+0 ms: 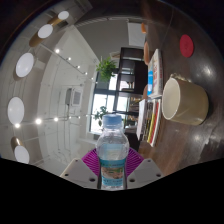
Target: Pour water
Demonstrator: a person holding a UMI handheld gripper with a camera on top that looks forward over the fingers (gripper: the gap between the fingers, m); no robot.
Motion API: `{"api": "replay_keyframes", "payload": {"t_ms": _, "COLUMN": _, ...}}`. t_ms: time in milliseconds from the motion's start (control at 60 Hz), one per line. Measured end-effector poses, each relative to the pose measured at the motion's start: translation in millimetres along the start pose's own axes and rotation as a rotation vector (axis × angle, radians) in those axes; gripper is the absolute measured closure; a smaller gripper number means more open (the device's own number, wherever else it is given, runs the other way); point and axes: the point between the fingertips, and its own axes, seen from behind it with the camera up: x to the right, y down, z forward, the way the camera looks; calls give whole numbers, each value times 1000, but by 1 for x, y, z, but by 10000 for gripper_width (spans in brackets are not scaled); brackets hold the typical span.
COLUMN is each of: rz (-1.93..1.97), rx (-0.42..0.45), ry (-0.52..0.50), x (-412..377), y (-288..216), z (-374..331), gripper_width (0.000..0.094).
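- The view is tilting strongly, so that the room beyond is appearing rotated, with ceiling lights showing as bright discs across the far side.
- A clear plastic water bottle is standing between the fingers, its pale blue cap pointing away from the gripper and its blue and white label facing the camera.
- The purple pads are showing at both sides of the bottle's lower body, right against it; the fingers are seeming to be closing on the bottle and holding it, though the fingertips themselves are hidden low in the view.
- The bottle is looking lifted, since no surface is showing beneath it.
- A cream mug is lying tilted in the view beyond the bottle, to its right, with its open mouth turning toward the bottle; it is sitting well apart from the fingers.
- What carries the mug is not clear from here.
- A red round thing is showing beyond the mug, against a dark surface.
- A potted green plant is standing far off in the room, beyond the bottle's cap.
- A striped, multicoloured edge is running between the bottle and the mug; what it belongs to is hard to tell.
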Motion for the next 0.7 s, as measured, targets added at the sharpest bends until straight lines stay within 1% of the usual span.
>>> {"api": "replay_keyframes", "payload": {"t_ms": 83, "rz": 205, "rx": 66, "ry": -23, "x": 5, "y": -25, "z": 0, "gripper_width": 649}}
{"api": "replay_keyframes", "payload": {"t_ms": 117, "rz": 267, "rx": 83, "ry": -31, "x": 7, "y": -31, "z": 1, "gripper_width": 650}}
{"api": "replay_keyframes", "payload": {"t_ms": 133, "rz": 300, "rx": 88, "ry": -29, "x": -3, "y": -32, "z": -11, "gripper_width": 650}}
{"api": "replay_keyframes", "payload": {"t_ms": 267, "rz": 514, "rx": 155, "ry": -44, "x": 6, "y": -53, "z": -8, "gripper_width": 651}}
{"api": "replay_keyframes", "payload": {"t_ms": 367, "rz": 630, "rx": 203, "ry": -40, "x": 14, "y": -66, "z": -18, "gripper_width": 648}}
{"api": "replay_keyframes", "payload": {"t_ms": 467, "rz": 777, "rx": 255, "ry": -68, "x": 26, "y": -81, "z": -24, "gripper_width": 648}}
{"api": "replay_keyframes", "payload": {"t_ms": 483, "rz": 802, "rx": 261, "ry": -70, "x": 26, "y": -85, "z": -27, "gripper_width": 647}}
{"api": "replay_keyframes", "payload": {"t_ms": 500, "rz": 824, "rx": 269, "ry": -68, "x": 17, "y": -90, "z": -14, "gripper_width": 649}}
{"api": "replay_keyframes", "payload": {"t_ms": 583, "rz": 898, "rx": 305, "ry": -78, "x": 17, "y": -101, "z": -21, "gripper_width": 648}}
{"api": "replay_keyframes", "payload": {"t_ms": 600, "rz": 913, "rx": 309, "ry": -86, "x": 18, "y": -98, "z": -31, "gripper_width": 648}}
{"api": "replay_keyframes", "payload": {"t_ms": 633, "rz": 935, "rx": 316, "ry": -96, "x": 20, "y": -104, "z": -22, "gripper_width": 650}}
{"api": "replay_keyframes", "payload": {"t_ms": 700, "rz": 942, "rx": 321, "ry": -76, "x": 24, "y": -101, "z": -28, "gripper_width": 650}}
